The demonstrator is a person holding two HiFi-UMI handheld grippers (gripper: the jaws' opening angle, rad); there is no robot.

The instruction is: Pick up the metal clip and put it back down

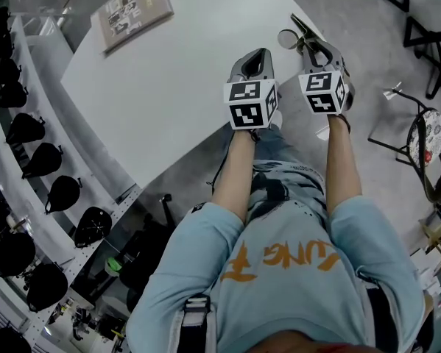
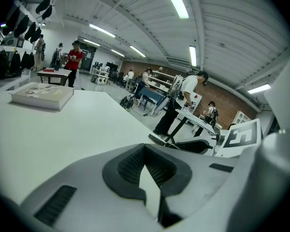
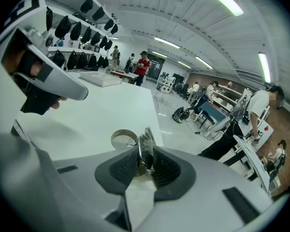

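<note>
Right gripper view: right hand-held gripper (image 3: 145, 159) pinches the metal clip (image 3: 146, 139).

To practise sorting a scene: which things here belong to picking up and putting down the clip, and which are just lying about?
Job: shiny metal clip, clamped in the right gripper; white table.
Lying about: flat grey book; black helmets on the rack; empty left gripper.
</note>
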